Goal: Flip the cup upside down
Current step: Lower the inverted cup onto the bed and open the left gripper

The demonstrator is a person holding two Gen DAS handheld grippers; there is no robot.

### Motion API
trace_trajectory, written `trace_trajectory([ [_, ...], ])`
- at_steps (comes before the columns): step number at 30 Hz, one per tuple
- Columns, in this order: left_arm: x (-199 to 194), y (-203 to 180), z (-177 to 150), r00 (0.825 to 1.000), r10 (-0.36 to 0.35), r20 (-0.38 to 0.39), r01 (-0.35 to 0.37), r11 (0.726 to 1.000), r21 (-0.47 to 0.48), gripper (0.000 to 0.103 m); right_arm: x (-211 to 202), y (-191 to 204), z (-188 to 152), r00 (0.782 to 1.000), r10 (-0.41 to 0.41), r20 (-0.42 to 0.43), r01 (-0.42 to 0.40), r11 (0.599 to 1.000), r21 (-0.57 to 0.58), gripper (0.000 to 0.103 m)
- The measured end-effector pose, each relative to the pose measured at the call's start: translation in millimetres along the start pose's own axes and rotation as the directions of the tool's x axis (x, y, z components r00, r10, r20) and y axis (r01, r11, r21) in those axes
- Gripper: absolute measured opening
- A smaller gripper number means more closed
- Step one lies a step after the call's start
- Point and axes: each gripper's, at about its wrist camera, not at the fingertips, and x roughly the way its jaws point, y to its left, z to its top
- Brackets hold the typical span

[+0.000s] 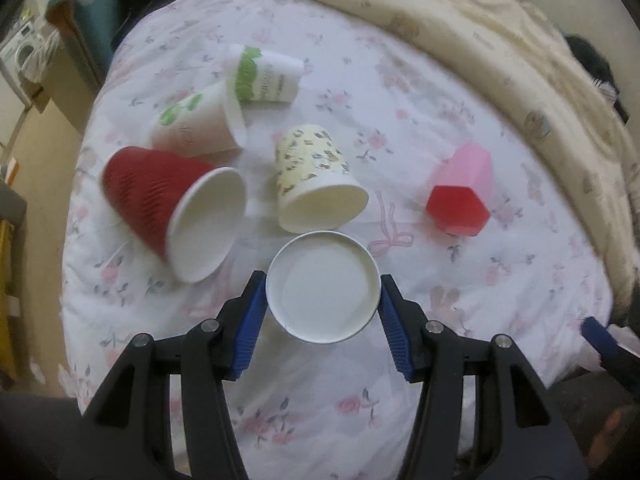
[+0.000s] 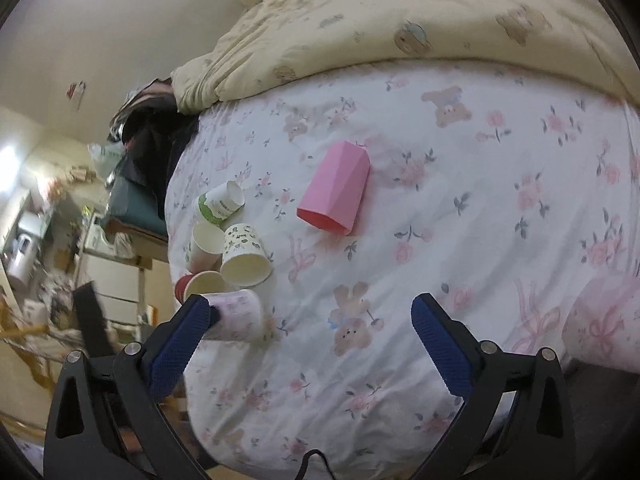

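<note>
Here, white paper cup (image 1: 322,286), base outward, between left tongs (image 1: 322,300).

Bedroom (floral bedsheet (image 2: 440,240), quilt (image 2: 400,20))

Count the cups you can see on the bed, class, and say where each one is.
6: white cup between the left gripper's jaws; yellow patterned cup behind it; red cup left; two green-printed cups farther back; pink cup right. None looks hidden.
</note>
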Motion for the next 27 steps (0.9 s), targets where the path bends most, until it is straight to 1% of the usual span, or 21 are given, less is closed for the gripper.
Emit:
trace_trajectory([
  [2, 11, -6, 3, 1.000, 0.017, -0.014, -0.017, 1.000, 0.008, 0.051, 2, -2, 1, 0.999, 0.031, -0.015, -0.031, 0.999, 0.014, 0.103],
  [5, 28, -9, 7, 0.998, 0.038, -0.052, -0.038, 0.999, -0.005, 0.051, 3, -1, 1, 0.999, 0.037, -0.023, -0.037, 0.999, 0.014, 0.103],
  [10, 31, -18, 6, 0.996, 0.076, -0.036, -0.075, 0.997, 0.033, 0.051, 2, -2, 1, 0.998, 0.056, -0.030, -0.055, 0.998, 0.021, 0.103],
  [12, 31, -18, 6, 0.996, 0.079, -0.035, -0.078, 0.996, 0.033, 0.052, 2, -2, 1, 0.998, 0.060, -0.031, -0.059, 0.998, 0.024, 0.103],
  [17, 34, -17, 7, 0.997, 0.062, -0.038, -0.061, 0.998, 0.028, 0.053, 4, 0, 0, 0.997, 0.065, -0.042, -0.064, 0.998, 0.019, 0.103],
  [19, 33, -15, 8, 0.997, 0.059, -0.045, -0.058, 0.998, 0.031, 0.056, 5, 1, -1, 0.997, 0.063, -0.047, -0.063, 0.998, 0.013, 0.103],
  [20, 34, -16, 8, 0.997, 0.064, -0.047, -0.062, 0.997, 0.040, 0.065, 5, 2, -1, 0.997, 0.061, -0.048, -0.060, 0.998, 0.009, 0.103],
  [21, 31, -15, 8, 0.997, 0.068, -0.046, -0.066, 0.997, 0.045, 0.072, 6, 3, -1, 0.997, 0.057, -0.049, -0.057, 0.998, 0.003, 0.103],
  [23, 20, -13, 4, 0.998, 0.058, -0.025, -0.057, 0.997, 0.056, 0.072, 7, 4, -1, 0.997, 0.052, -0.050, -0.053, 0.999, -0.013, 0.103],
  [27, -23, 2, -12, 0.999, 0.012, 0.031, -0.014, 0.999, 0.050, 0.072, 6, 6, -1, 0.997, 0.063, -0.036, -0.064, 0.998, -0.023, 0.103],
])
